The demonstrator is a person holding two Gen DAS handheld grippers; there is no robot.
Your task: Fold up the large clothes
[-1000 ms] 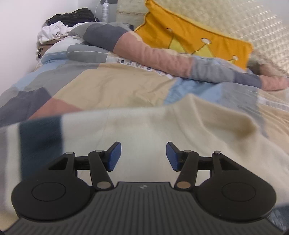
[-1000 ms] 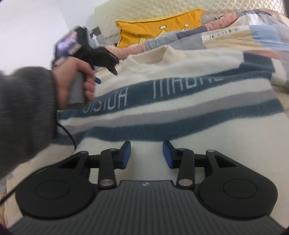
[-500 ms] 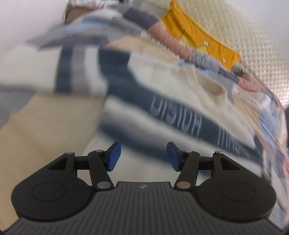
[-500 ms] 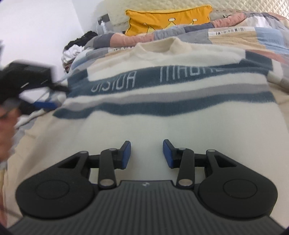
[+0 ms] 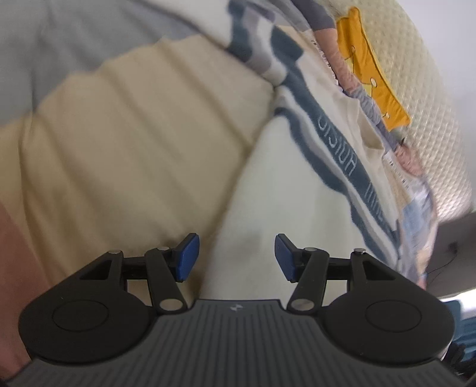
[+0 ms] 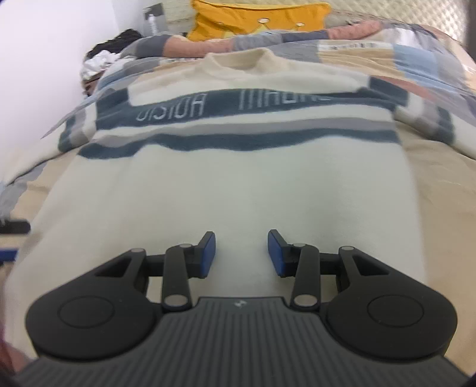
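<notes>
A cream sweater [image 6: 238,184] with dark blue and grey stripes and pale lettering lies spread flat on the bed, collar at the far end. My right gripper [image 6: 241,253] hovers open over its plain lower part, nothing between the blue pads. In the left wrist view the sweater [image 5: 285,190] appears tilted, its left side edge running down toward my left gripper [image 5: 236,257]. That gripper is open and empty above the sweater's lower left edge, beside the beige bedcover [image 5: 125,154].
A patchwork quilt [image 6: 386,56] covers the bed. A yellow pillow [image 6: 258,18] leans on the quilted headboard [image 5: 422,98]. A pile of dark and white clothes [image 6: 110,56] sits at the far left by the wall.
My left gripper swept from near the sweater's shoulder down along its left side to the lower edge, rolling as it went. The hand left the right wrist view. My right gripper shifted slightly.
</notes>
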